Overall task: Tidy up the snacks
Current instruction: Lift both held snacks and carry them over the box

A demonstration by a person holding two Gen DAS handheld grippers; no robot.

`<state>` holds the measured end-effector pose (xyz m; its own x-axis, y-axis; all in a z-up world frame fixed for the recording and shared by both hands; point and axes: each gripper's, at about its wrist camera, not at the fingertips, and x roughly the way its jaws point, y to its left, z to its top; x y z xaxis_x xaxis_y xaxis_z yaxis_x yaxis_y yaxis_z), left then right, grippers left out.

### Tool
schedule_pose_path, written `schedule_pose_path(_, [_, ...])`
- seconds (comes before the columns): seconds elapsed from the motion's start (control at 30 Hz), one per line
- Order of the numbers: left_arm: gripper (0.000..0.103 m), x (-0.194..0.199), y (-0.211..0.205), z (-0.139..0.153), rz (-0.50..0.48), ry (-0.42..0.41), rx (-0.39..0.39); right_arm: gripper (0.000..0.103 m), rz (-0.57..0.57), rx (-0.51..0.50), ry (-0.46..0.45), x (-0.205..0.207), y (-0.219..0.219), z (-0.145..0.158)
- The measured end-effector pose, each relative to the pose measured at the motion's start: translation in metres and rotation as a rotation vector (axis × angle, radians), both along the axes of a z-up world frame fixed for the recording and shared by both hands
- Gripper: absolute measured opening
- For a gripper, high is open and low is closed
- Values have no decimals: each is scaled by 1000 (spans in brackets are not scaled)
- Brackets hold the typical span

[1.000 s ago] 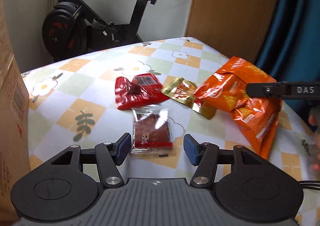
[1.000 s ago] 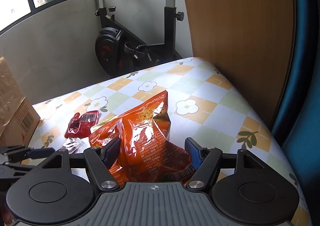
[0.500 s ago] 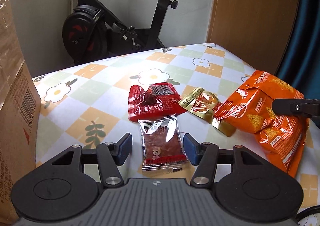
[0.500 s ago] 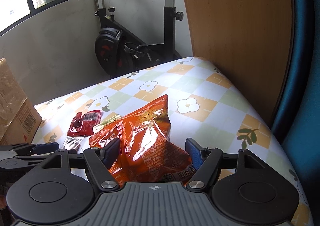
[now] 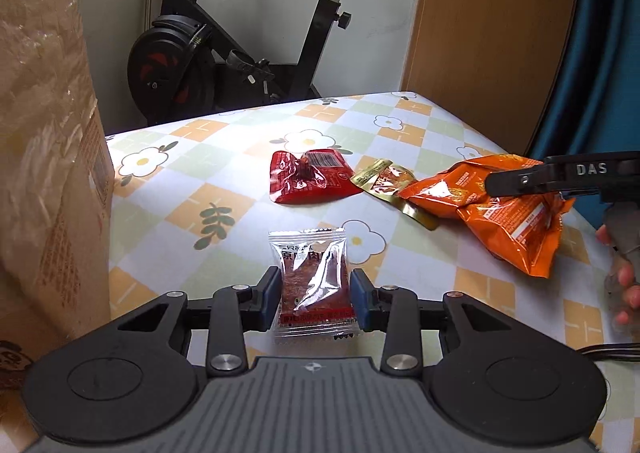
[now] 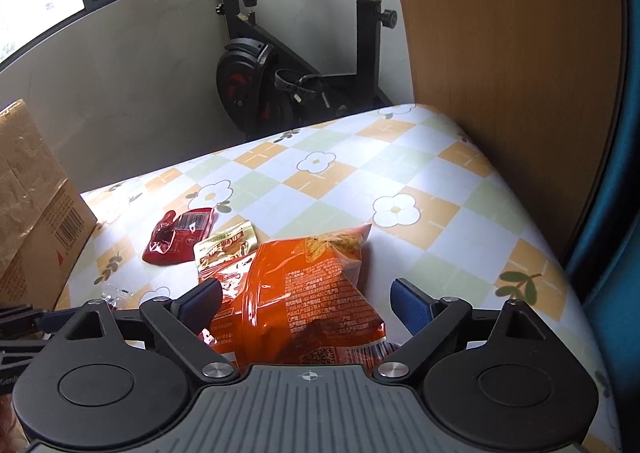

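Snacks lie on my checked tablecloth [image 5: 224, 157]: my closing left gripper [image 5: 315, 295] pinches a clear jerky packet [image 5: 310, 281] at six o'clock; my opening right gripper [image 6: 307, 303] straddles the orange chip bag [image 6: 308, 285] loosely. Red pouch [image 5: 308, 177] sits at twelve.

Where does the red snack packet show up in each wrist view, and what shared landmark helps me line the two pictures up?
Left wrist view: the red snack packet lies at the centre, beyond the clear jerky packet, left of the gold packet.
Right wrist view: it lies left of centre, beyond and left of the orange chip bag.
Shared landmark: the exercise bike behind the table's far edge.
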<state>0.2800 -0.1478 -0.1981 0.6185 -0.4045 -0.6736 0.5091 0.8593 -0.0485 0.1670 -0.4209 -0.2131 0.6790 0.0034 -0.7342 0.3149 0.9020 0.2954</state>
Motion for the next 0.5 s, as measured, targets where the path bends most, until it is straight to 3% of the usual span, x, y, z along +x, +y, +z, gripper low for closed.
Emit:
schedule_pose_path(0.23, [40,-23,8,27,-20,-44,-40,58,-35,33,-18,-9,8,4])
schedule_pose_path(0.5, [40,-38,10,69,-79,-136,-84,56,-86,65,-113,-35,12,38])
